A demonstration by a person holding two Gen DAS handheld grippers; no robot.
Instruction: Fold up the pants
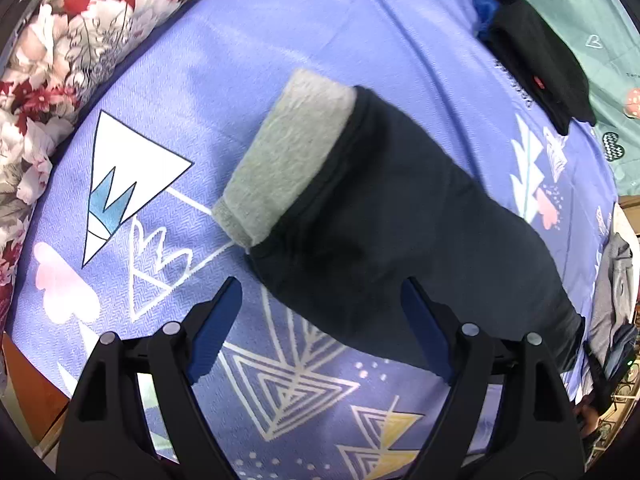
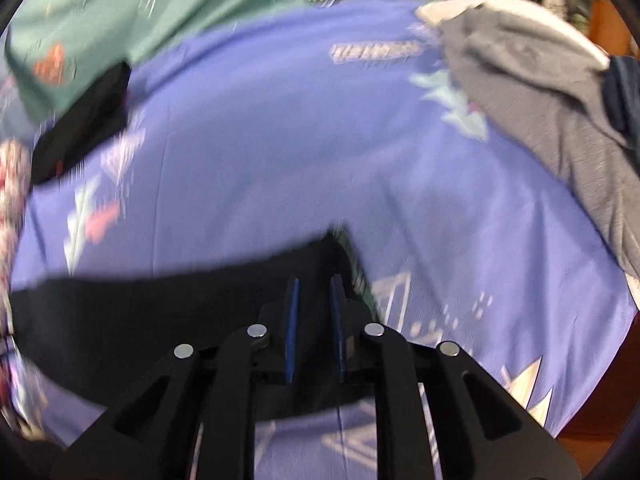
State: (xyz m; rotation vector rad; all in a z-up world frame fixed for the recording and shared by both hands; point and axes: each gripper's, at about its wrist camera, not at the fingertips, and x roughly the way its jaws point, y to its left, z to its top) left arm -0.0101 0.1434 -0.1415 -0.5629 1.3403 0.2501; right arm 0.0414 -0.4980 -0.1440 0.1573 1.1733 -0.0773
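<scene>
While the left gripper (image 1: 322, 300) hangs with its jaws spread wide and nothing between them, the pants (image 1: 400, 232) lie just ahead of it on the bed sheet (image 1: 248, 48). In the left wrist view the dark garment runs from about 10 o'clock of centre down toward 4 o'clock, and its near edge lies between the two blue pads (image 1: 212, 332), the right-hand pad overlapping the cloth. A pale grey fleece lining (image 1: 286, 156) shows at the upper end of the pants, turned outward past the dark edge, toward 11 o'clock.

The right gripper (image 2: 314, 292) has its jaws drawn close together, with only a narrow gap between the blue pads (image 2: 291, 332). They sit over the dark cloth of the pants (image 2: 160, 320), which spreads from the jaws out toward 9 o'clock in the right wrist view, with a corner rising at 12 o'clock just beyond the tips. Whether cloth is actually pinched between them cannot be told; the picture is blurred.

Farther out, the purple sheet carries white triangle and arrow prints. In the left view a floral blanket (image 1: 60, 40) lies at 10 o'clock, and a stack of dark folded clothes (image 1: 536, 52) sits at 1 o'clock beside a green cloth (image 1: 608, 20). In the right view the green cloth (image 2: 160, 4) lies at 11 o'clock, the dark folded clothes (image 2: 84, 124) at 9 o'clock, and a crumpled grey garment (image 2: 552, 120) at 2 o'clock.
</scene>
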